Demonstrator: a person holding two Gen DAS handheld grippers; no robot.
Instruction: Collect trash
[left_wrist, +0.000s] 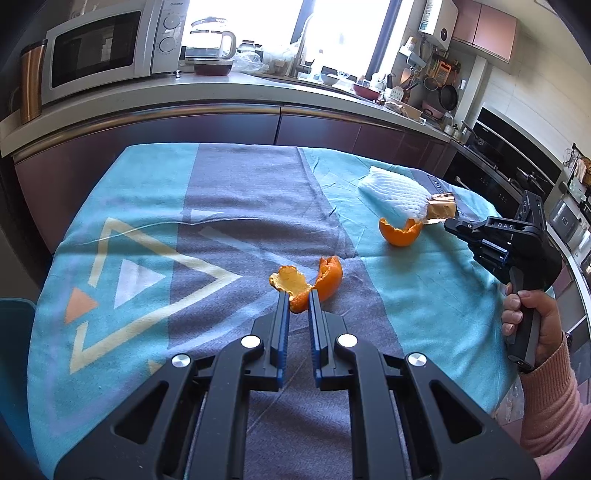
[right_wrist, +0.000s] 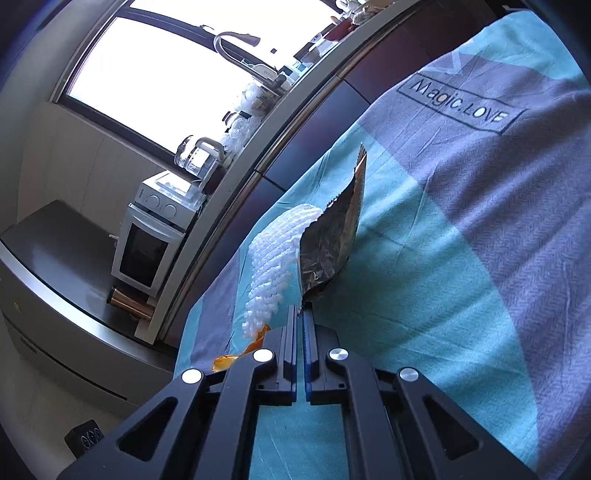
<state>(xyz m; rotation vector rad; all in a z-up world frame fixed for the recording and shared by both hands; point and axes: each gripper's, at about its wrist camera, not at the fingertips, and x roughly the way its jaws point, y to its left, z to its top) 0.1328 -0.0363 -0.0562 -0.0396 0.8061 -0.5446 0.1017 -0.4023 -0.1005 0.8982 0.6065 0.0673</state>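
Observation:
On the teal and grey cloth (left_wrist: 184, 206), a torn orange peel (left_wrist: 310, 280) lies just ahead of my left gripper (left_wrist: 298, 297), which is shut on its near edge. A second cup-shaped peel (left_wrist: 400, 232) sits further right, beside a white foam net (left_wrist: 399, 192) and a foil wrapper (left_wrist: 441, 208). My right gripper (left_wrist: 452, 224), held by a person's hand (left_wrist: 528, 314), reaches the wrapper's end. In the right wrist view that gripper (right_wrist: 300, 309) is shut on the lower corner of the foil wrapper (right_wrist: 332, 236), with the foam net (right_wrist: 273, 258) to its left and a bit of peel (right_wrist: 225, 362) below.
The cloth covers a table whose far edge runs along a dark kitchen cabinet front (left_wrist: 221, 129). On the counter behind stand a microwave (left_wrist: 99, 48), a glass kettle (left_wrist: 210, 40) and a sink tap (left_wrist: 306, 40). A teal object (left_wrist: 14, 332) sits off the table's left edge.

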